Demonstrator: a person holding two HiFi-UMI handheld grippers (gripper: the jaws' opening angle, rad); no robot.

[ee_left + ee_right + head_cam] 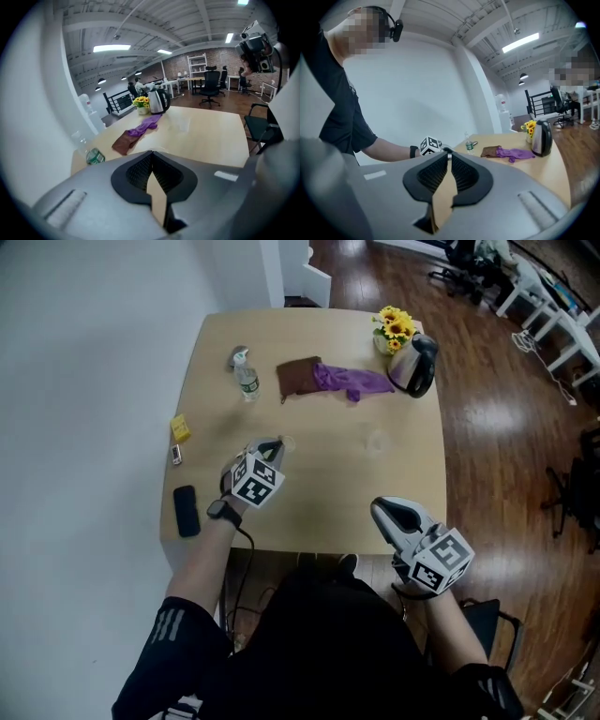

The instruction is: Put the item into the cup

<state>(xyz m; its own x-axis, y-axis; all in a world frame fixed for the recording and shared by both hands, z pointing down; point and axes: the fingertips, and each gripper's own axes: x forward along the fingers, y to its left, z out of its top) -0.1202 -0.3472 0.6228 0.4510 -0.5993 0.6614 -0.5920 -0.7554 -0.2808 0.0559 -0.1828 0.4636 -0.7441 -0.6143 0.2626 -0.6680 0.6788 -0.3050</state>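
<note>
Nearest the head camera, the person's dark-clad torso (319, 643) fills the lower frame, with both forearms reaching over the near edge of the pale wooden square table (328, 512).

Grey two-jaw right gripper with marker cube (383, 510): held low at the near edge, well apart from every object. Its jaws stand a narrow slit apart with nothing between them, and it is apparently kept in reserve.

Grey two-jaw left gripper with marker cube (272, 448): held above the table's left half, tilted down and forward. Its own view shows the ribbed pads pressed together, with no object visible in the seam.

Clear, nearly invisible plastic cup (375, 440): upright near mid-table, to the right of the left gripper and apart from it. It looks empty as far as can be seen, so the task is judged not yet done.

Item: not identified with certainty. A small yellow block (180, 428) lies near the left edge, and a flat black handset (187, 510) lies nearer the person. Either might be meant, or something thin may already be pinched in the left pads. A faint pale spot by their tips in the head view is too small to tell.

Far row, uninvolved: clear water bottle with green label (246, 381), brown cloth (298, 376) touching a purple glove-like cloth (352, 381), steel kettle with black handle (412, 367), sunflowers (394, 326).
</note>
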